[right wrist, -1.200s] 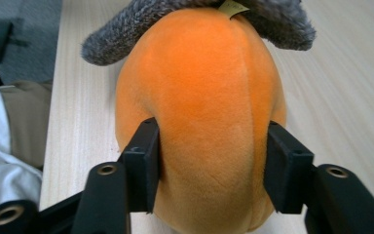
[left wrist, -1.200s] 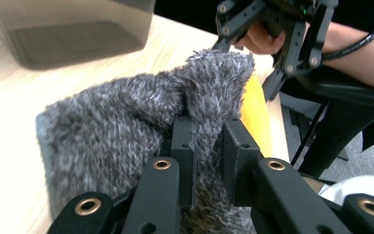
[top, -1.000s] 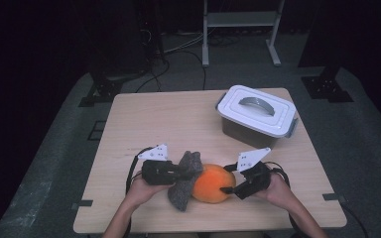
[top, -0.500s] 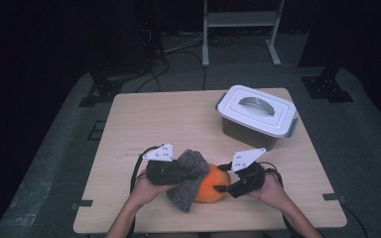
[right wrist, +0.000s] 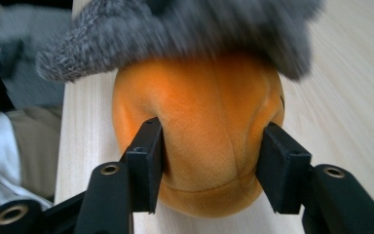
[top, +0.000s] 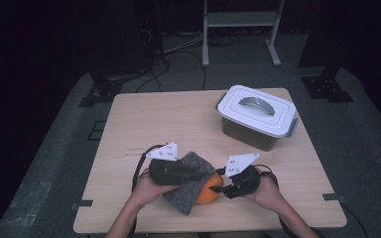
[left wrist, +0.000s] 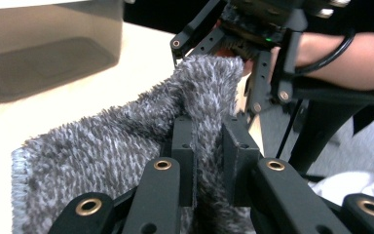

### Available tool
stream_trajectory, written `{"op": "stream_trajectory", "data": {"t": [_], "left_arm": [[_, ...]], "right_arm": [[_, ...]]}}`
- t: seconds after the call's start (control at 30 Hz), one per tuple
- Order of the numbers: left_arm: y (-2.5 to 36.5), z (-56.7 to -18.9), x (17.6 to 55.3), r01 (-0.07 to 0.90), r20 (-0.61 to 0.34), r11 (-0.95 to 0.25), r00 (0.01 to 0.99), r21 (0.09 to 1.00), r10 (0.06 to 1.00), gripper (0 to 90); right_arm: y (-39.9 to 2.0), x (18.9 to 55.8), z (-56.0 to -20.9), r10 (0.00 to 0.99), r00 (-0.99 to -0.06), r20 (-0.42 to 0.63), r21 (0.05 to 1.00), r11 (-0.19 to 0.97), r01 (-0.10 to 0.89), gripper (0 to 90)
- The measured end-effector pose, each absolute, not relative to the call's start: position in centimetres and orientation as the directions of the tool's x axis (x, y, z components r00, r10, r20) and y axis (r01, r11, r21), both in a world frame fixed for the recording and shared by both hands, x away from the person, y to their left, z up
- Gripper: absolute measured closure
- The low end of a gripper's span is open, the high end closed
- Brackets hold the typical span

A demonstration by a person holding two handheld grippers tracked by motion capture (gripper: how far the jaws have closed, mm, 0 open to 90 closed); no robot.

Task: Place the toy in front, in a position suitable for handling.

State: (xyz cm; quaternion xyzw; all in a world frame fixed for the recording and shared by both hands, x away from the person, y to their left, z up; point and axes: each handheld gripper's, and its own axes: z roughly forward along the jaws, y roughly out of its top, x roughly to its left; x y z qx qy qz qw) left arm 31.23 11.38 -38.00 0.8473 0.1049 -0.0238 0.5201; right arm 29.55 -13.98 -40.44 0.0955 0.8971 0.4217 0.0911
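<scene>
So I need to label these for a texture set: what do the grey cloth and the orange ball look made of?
The grey cloth looks like terry or microfibre towelling: short fuzzy loops and a stitched edge. The orange ball seems a soft plush or foam: matt, with a seam, and it dents where the right gripper presses it.

Grey cloth [top: 188,181] hides most of orange ball [top: 209,192]; cloth blurred in right gripper view.

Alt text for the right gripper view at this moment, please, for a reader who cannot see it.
The right gripper has just been closing its two black jaws on a soft orange ball, whose sides dent under the pads. A fuzzy grey cloth lies draped over the ball's far top, and the pale wooden table shows beneath.
</scene>
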Motion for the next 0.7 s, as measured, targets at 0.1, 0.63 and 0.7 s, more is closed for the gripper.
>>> {"op": "stream_trajectory", "data": {"t": [0.1, 0.63, 0.7], "left_arm": [[11.8, -38.4, 31.5, 0.223, -0.171, -0.428, 0.973, 0.876, 0.158, 78.4], [11.1, -37.9, 31.1, 0.202, -0.145, -0.411, 0.975, 0.889, 0.166, 78.7], [11.4, -38.0, 31.2, 0.214, -0.155, -0.408, 0.973, 0.888, 0.173, 78.8]], "right_arm": [[-13.9, 29.2, -40.4, 0.238, -0.964, -0.123, 0.762, 0.645, 0.062, 52.4], [-12.9, 28.7, -39.6, 0.237, -0.963, -0.132, 0.776, 0.629, 0.049, 55.1], [-13.4, 28.9, -39.8, 0.235, -0.966, -0.110, 0.781, 0.621, 0.062, 55.6]]}}
